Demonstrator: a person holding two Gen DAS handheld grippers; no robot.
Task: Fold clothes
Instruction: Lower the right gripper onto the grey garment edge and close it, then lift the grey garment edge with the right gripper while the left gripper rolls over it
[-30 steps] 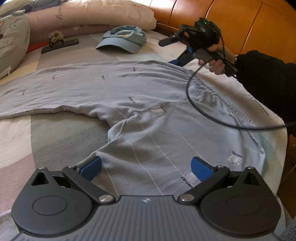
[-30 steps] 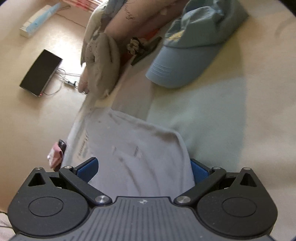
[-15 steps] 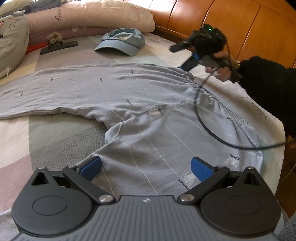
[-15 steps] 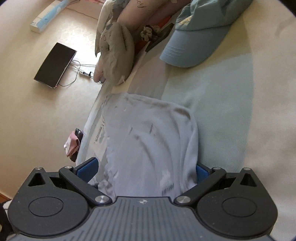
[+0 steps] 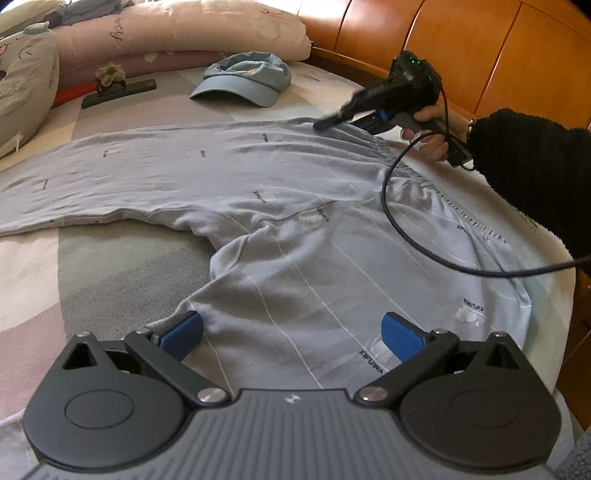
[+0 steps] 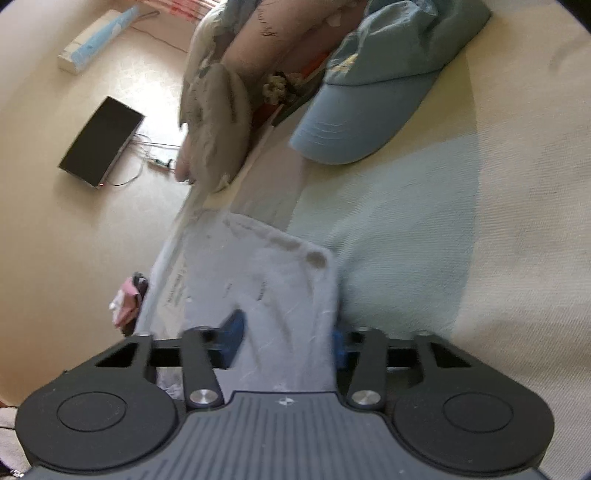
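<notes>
a pair of pale blue-grey trousers (image 5: 288,206) lies spread flat on the bed (image 5: 122,273), 1 leg stretched out to the left of the left wrist view, the other running down toward the camera, the elastic waistband at the right edge of the bed by the wooden headboard (image 5: 461,55).

the left gripper (image 5: 291,332) hovers low over the near leg with its jaws wide, the 2 blue pads well apart, cloth lying under and between them with no pinch on it.

the right gripper (image 6: 284,339) sits at the far corner of the waistband, held by a hand (image 5: 430,129) in a black fleecy sleeve (image 5: 532,173), a black cable (image 5: 413,236) looping from it over the trousers. its jaws have just been closing and now stand narrow, with the bunched waistband edge between the pads; the cloth fills the gap and looks pinched.

a light blue cap (image 5: 245,83) rests further up the bed, apart from the trousers, near the pink pillows (image 5: 177,29).
</notes>
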